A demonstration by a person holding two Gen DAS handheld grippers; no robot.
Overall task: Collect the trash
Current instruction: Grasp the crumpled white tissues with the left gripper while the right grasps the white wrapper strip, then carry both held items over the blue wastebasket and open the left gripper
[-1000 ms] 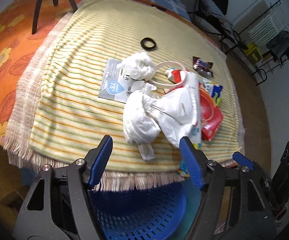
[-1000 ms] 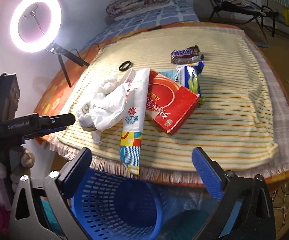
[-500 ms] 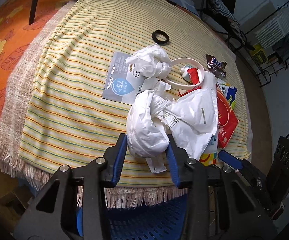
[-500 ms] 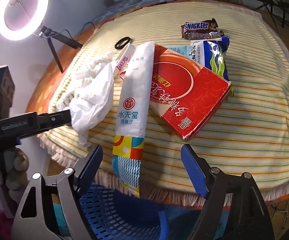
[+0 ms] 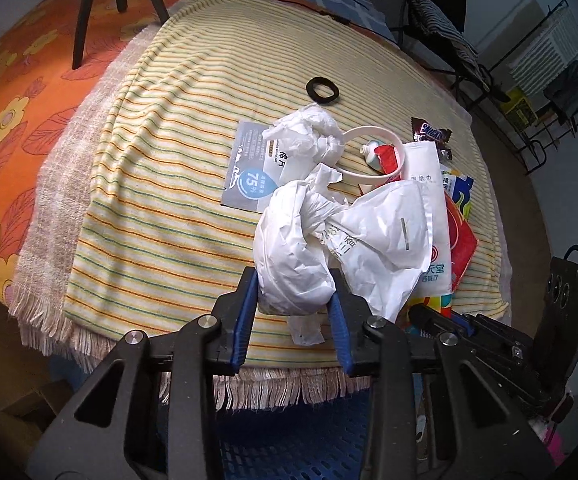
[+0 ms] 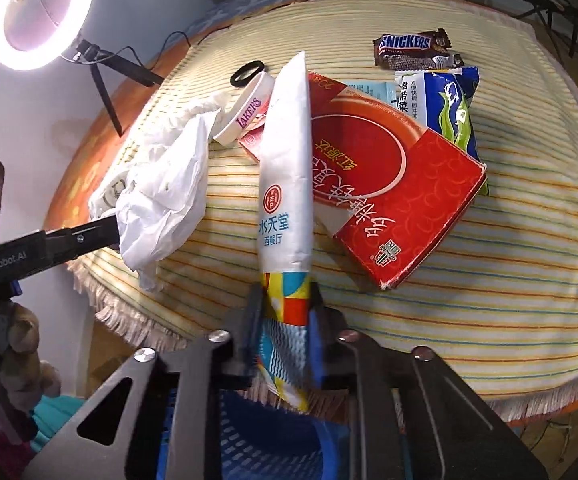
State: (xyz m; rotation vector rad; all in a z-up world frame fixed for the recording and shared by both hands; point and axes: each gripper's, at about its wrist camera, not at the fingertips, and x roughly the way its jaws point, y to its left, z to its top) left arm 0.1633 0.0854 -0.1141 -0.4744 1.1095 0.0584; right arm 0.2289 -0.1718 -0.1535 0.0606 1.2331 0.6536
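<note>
Trash lay heaped at the near edge of the desk (image 5: 161, 208), right over the blue basket (image 6: 273, 444) below, so the coming move was a short pull toward me and down. My left gripper (image 5: 293, 312) was closing its jaws on the crumpled white bag (image 5: 297, 256). My right gripper (image 6: 283, 320) was closing on the overhanging end of the long white packet (image 6: 285, 184), whose long axis ran straight away from me. A striped, fringed cloth covered the desk; a ring light (image 6: 29, 12) glowed behind.
</note>
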